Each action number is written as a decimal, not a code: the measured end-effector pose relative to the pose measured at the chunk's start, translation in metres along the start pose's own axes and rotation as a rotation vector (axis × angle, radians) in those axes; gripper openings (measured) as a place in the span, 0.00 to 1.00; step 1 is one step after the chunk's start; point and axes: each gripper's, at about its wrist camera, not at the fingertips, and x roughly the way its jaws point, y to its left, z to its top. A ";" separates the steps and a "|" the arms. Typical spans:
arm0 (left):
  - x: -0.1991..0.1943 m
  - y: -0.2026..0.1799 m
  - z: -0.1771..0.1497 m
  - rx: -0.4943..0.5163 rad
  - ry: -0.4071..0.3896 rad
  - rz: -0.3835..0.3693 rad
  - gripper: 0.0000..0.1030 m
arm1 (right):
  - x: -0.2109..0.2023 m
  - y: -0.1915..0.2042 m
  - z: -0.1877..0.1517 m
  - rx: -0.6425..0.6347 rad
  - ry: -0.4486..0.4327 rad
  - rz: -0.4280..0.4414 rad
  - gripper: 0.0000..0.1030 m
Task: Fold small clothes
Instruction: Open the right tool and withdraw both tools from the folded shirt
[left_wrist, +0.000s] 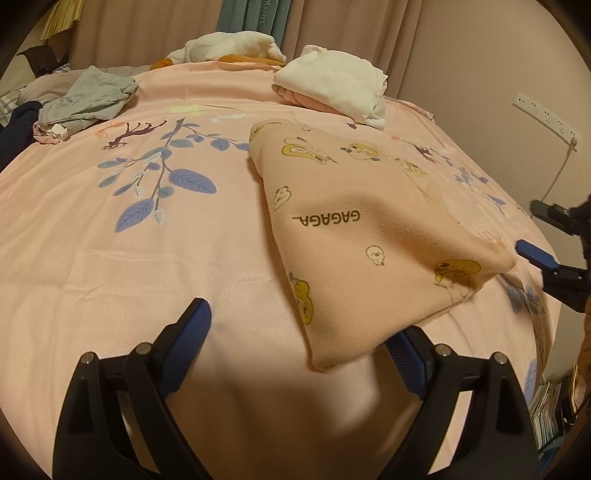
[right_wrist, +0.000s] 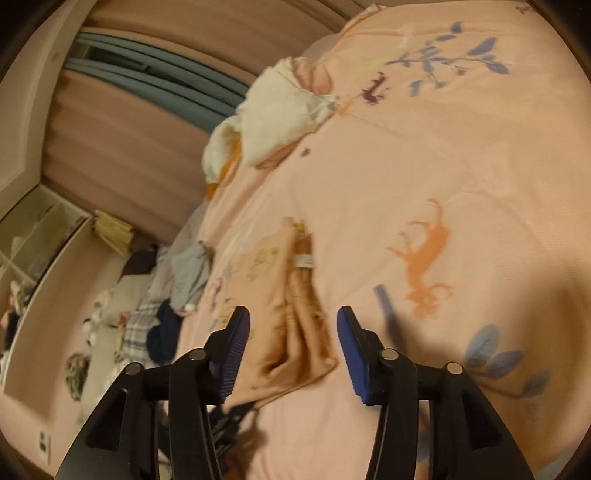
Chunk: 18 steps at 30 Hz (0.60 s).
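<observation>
A bed (left_wrist: 110, 266) covered by a pink sheet printed with blue leaves and small animals fills both views, with pleated curtains (left_wrist: 147, 29) hung behind its far edge and a white power strip (left_wrist: 546, 116) fixed to the wall on the right. A peach folded garment (left_wrist: 369, 236) printed with cartoon animals and the word "GAGAGA" is laid flat on the bed's right half, one corner reaching toward the near edge. The left gripper (left_wrist: 295, 339) is held wide open at that near corner; one finger is partly hidden behind the cloth and nothing is pinched. The right gripper (right_wrist: 293, 332) is seen released, its pads parted on either side of the garment's folded edge without pressing it. A folded cream garment (left_wrist: 332, 85) and a white bundle (left_wrist: 236, 46) are placed near the far edge, and a grey garment (left_wrist: 88, 99) toward the far left corner.
</observation>
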 end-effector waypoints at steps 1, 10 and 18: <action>0.000 0.000 0.000 0.001 0.000 0.000 0.89 | 0.006 -0.001 0.001 0.009 0.010 0.020 0.49; 0.000 0.000 0.000 0.003 0.001 -0.004 0.90 | 0.075 0.047 0.012 -0.163 0.165 0.101 0.49; 0.001 -0.001 0.000 0.004 0.002 -0.007 0.90 | 0.103 0.024 0.030 -0.083 0.183 0.121 0.49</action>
